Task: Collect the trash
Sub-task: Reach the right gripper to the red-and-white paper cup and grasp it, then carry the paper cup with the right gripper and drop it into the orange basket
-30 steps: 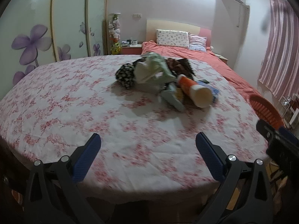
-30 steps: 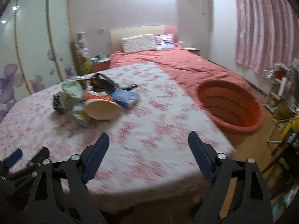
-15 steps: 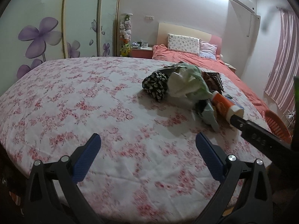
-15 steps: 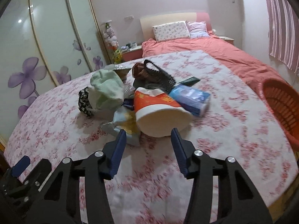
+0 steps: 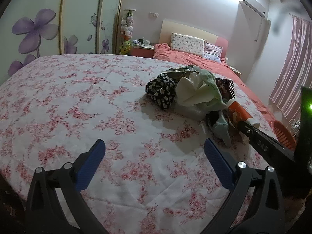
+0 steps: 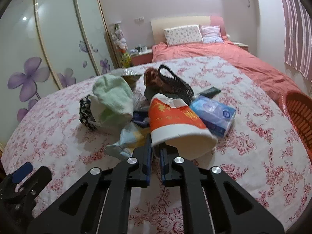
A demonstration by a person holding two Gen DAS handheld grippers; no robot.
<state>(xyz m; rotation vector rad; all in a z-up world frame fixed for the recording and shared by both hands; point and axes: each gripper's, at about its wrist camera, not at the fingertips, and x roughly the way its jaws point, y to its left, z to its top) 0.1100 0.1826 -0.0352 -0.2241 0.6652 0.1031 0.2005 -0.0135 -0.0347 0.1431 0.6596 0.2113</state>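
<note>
Floral bed (image 6: 253, 156): right tongs (image 6: 155, 150) pinch paper cup (image 6: 175, 124) rim.

no text legible on any item

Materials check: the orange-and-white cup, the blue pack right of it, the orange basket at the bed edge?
Cup: likely paper, matte white inside, printed orange wall, rolled rim.
Blue pack: thin glossy plastic film that wrinkles and glints, contents soft-looking, probably tissues.
Basket: looks like moulded rigid plastic, slotted wall, slight sheen.
</note>
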